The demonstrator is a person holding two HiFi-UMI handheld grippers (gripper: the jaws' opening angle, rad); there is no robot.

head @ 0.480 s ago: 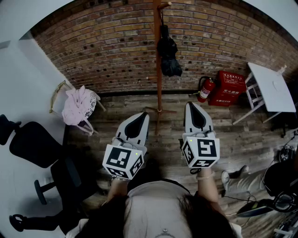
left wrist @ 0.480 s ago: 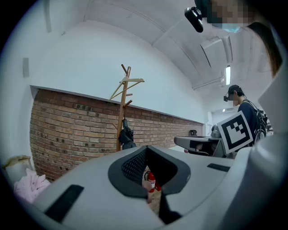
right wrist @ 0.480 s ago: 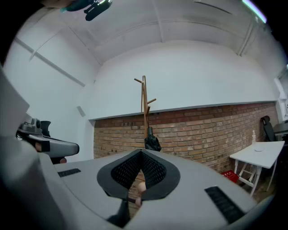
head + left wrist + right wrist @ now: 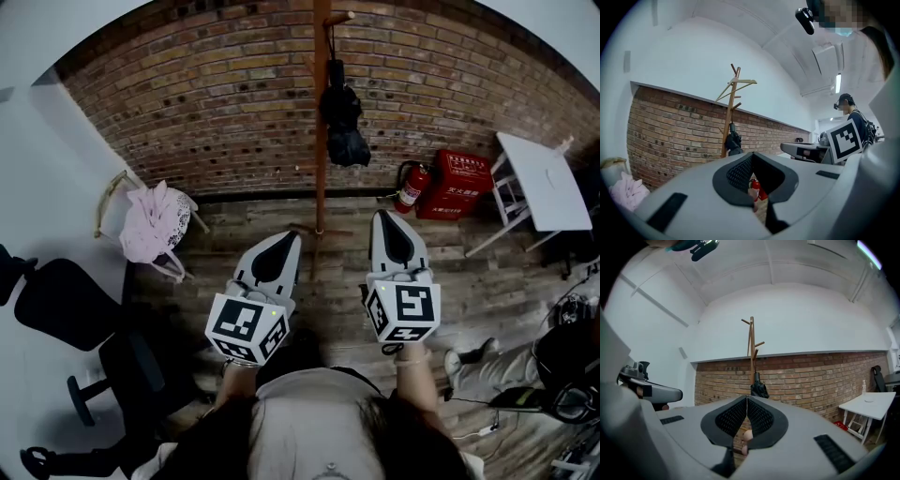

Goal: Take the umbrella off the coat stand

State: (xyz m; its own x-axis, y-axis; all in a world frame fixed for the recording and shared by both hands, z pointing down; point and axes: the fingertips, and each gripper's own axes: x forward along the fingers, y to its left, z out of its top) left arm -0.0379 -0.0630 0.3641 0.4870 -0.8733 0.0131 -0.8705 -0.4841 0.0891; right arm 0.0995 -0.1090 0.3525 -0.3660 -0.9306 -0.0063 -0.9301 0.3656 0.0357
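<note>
Folded umbrella (image 4: 343,122) hung upright, well ahead of both grippers.
It is seen on the coat stand (image 4: 321,192), in line with the right gripper (image 4: 383,215), judged nearer than the left gripper (image 4: 292,235); both are closed, empty.

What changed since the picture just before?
Hardly anything. The room slid slightly in the head view, so the person probably shifted a little toward the coat stand. Nothing was grabbed or let go. The black umbrella still hangs on the stand. The left gripper and right gripper stay shut and empty, held out level.
</note>
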